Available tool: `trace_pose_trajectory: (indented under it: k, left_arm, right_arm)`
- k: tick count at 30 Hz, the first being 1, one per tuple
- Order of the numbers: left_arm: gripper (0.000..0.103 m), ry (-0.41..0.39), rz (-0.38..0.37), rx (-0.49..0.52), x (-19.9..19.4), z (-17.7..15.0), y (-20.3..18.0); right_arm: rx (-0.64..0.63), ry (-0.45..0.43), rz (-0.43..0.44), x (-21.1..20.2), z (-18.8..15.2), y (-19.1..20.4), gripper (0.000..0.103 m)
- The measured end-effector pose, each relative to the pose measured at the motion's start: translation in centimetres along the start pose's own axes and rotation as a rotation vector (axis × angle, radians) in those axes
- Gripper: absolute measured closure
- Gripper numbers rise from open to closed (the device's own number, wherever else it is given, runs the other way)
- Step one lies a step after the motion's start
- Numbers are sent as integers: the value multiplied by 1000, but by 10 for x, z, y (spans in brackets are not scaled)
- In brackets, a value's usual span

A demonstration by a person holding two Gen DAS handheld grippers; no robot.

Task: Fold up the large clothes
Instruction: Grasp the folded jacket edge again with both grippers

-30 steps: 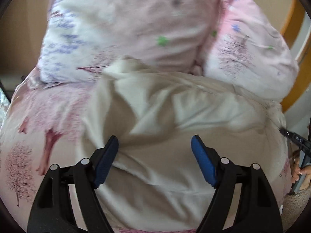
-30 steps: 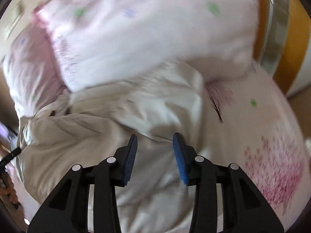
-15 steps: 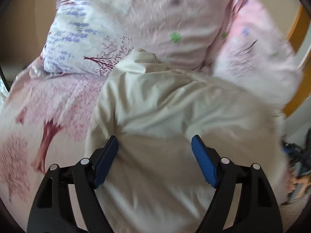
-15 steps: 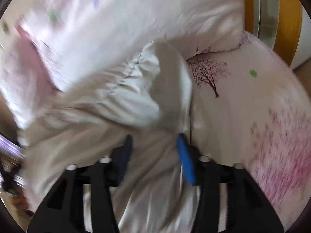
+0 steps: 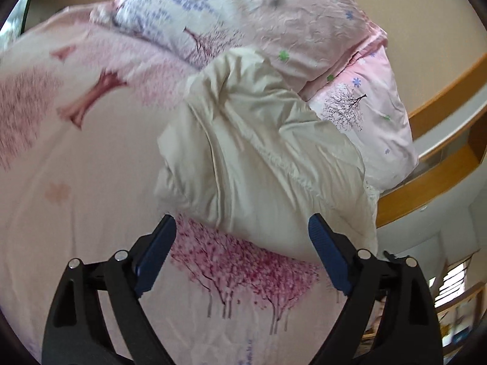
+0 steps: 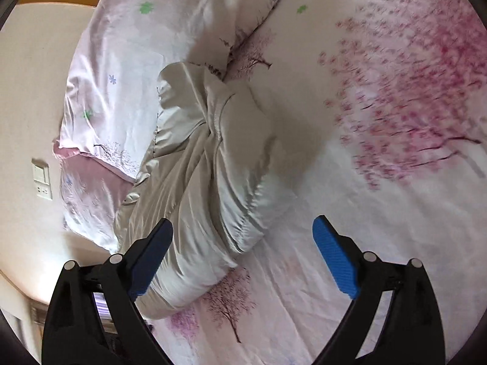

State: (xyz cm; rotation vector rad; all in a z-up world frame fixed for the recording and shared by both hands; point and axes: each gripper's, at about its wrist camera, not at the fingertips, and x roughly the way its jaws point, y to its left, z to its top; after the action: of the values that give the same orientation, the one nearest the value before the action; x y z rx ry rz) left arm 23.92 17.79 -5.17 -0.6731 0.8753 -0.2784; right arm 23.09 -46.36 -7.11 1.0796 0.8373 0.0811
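The bed (image 5: 61, 182) fills most of both views, covered by a pale pink sheet (image 6: 380, 213) printed with pink blossom trees. On it lies the cream garment (image 5: 258, 158), a large padded piece bunched into a thick, creased roll with stitched seams running across it. Taking this garment as the landmark: in the left wrist view the sheet spreads to its left and below it, and one blossom tree print (image 5: 243, 267) sits just under its lower edge. Behind the garment, touching its far end, are two pillows (image 5: 304, 24) in the same pink print; the nearer one (image 5: 374, 115) lies against its right side. Beyond that pillow runs a wooden bed frame (image 5: 426, 188) in an orange-brown tone.

In the right wrist view the garment (image 6: 213, 167) runs from the middle toward the lower left, with a pillow (image 6: 146, 45) at its upper left and open sheet to its right. On the wall left of the garment is a switch plate (image 6: 41, 182).

The left tongs (image 5: 240, 252) have their jaws opening and stand wide; the garment's lower edge lies just beyond the blue pads (image 5: 327, 258), not pressed by them. The right tongs (image 6: 243, 258) are likewise opening wide; the left pad (image 6: 149, 261) overlaps the garment's edge in the picture, yet nothing is gripped.
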Motion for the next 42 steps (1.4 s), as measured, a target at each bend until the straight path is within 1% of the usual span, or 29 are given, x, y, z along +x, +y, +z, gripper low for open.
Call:
trace_pose_trajectory:
  k: [1,4,7,9,11,12,14,15,16,17,18,19,20,22,23,25,28,31,34,37,42]
  left_arm:
    - [15,5,-13,-18,3,-2,1]
    - [15,29,-44,-70,18,-5,0]
    - [15,33,-33,-100,30,-2,0]
    - [16,33,-38,-134,38,3,3]
    - [17,27,-40,-178,44,8,10]
    - [21,23,-40,-206,47,10,14]
    - [26,10,-53,-262,51,14,25]
    - [29,2,-63,-290,53,15,30]
    - [34,-12,-77,-319,53,16,35]
    - [36,-20,-83,-329,53,17,37]
    - [42,-30,-90,-338,53,18,39]
    - [49,-38,-94,-341,53,18,39]
    - [54,-48,-95,-332,52,19,38]
    - [69,-67,-107,-303,48,23,33]
    - [72,-71,-112,-289,45,25,30]
    - [78,-84,-119,-257,39,29,23]
    - [80,-119,-145,-218,20,31,15]
    - [81,-150,-155,-184,-5,28,12]
    - [80,-179,-152,-166,-41,13,19]
    - [80,-199,-125,-164,-71,-9,35]
    - [80,-219,-94,-229,-104,-42,72]
  right_arm:
    - [6,-5,3,-2,-7,-1,8]
    - [33,-15,17,12,-7,2,8]
    - [59,-6,39,15,-6,2,8]
    - [69,-8,51,18,-5,1,9]
    - [72,-8,51,22,-5,1,14]
    - [73,-9,53,24,-5,1,16]
    - [71,-11,52,27,-5,2,23]
    - [67,-16,53,28,-5,2,24]
    - [66,-22,56,29,-5,2,28]
    - [66,-25,58,29,-6,2,34]
    - [63,-28,62,29,-6,2,38]
    - [56,-34,66,29,-6,2,48]
    - [41,-48,76,27,-8,3,58]
    - [12,-69,88,24,-10,8,68]
    - [0,-77,89,22,-11,11,73]
    - [-25,-97,95,17,-14,18,76]
    - [-66,-121,125,6,-20,29,80]
    - [-123,-123,158,-9,-33,43,80]
    - [-179,-97,184,-26,-55,52,80]
    - [-231,-64,180,-35,-81,52,80]
    - [-261,11,152,-38,-131,36,80]
